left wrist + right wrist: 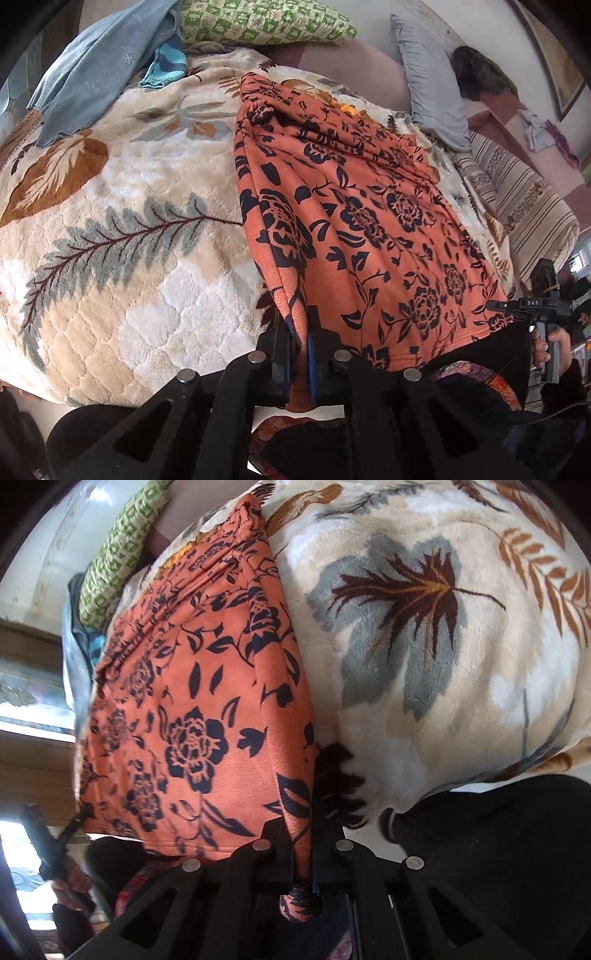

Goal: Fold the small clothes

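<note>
An orange garment with a black flower print (351,206) lies spread on a plush leaf-patterned blanket (122,229). My left gripper (298,332) is shut on the garment's near left corner. My right gripper (303,834) is shut on the garment's near right corner; it also shows in the left wrist view (517,306) at the far right. The garment (192,701) hangs stretched between both grippers, its far end bunched on the blanket (443,646). The left gripper (79,818) shows small at the left of the right wrist view.
A light blue cloth (99,62) and a green checked pillow (266,20) lie at the blanket's far left. A grey pillow (432,96) and a striped cushion (524,199) lie at the far right. The blanket's near edge drops off just before the grippers.
</note>
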The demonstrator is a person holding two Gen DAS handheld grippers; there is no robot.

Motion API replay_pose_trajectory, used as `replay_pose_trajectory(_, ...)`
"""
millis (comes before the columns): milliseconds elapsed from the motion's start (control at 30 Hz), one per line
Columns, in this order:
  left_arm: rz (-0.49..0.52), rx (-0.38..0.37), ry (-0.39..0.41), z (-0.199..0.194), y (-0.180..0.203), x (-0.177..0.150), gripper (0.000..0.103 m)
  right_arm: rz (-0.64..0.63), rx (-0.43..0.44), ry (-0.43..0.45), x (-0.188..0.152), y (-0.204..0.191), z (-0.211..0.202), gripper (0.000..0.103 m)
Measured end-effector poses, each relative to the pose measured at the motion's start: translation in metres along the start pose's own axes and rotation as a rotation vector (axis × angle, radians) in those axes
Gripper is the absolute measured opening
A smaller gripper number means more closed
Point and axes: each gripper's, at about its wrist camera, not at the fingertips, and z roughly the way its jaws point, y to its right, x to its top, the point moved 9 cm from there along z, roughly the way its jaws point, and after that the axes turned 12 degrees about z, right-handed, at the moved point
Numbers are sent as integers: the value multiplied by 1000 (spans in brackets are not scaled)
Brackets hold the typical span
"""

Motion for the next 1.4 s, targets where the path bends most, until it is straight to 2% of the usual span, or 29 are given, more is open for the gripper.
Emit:
replay_pose_trajectory(67,-30,-48,43,-13,1,10,6,30,168,-21,0,-18,-16,6)
replay_pose_trajectory(233,-45,-104,131,-40,3,50,6,59,483,14,18,-64,-59,6)
replay_pose_trajectory(333,-52,-124,183,-51,-1,85,7,72,596,69,43,-88,-81,6)
replay_pose_trajectory(400,-66,-139,216,-56,-9,110,7,75,635,115,65,-101,-95,6)
replay_pose_trajectory(567,-120,-144,257,-45,-39,173,7,93,662,208,133,-128,-108,6)
replay_pose_trajectory(700,-175,-155,242,-13,-62,219,7,126,638,241,198,-139,-100,6)
replay_pose_trajectory(833,-207,-134,209,29,-82,262,7,149,561,244,269,-156,-62,5)
replay_pose_trajectory(1067,-296,-86,134,109,-132,314,7,252,512,222,372,-172,23,6)
replay_pose_trajectory(1167,-346,-58,97,142,-153,321,8,314,499,210,401,-167,58,6)
replay_pose_trajectory(1267,-423,-82,56,165,-164,314,11,420,439,149,412,-142,95,7)
replay_pose_trajectory(1300,-439,-97,71,165,-165,313,13,444,466,141,414,-135,100,7)
replay_pose_trajectory(1367,-443,-113,153,151,-167,316,16,495,542,143,414,-122,98,7)
replay_pose_trajectory(1400,-443,-105,199,140,-168,317,24,504,571,151,413,-117,93,7)
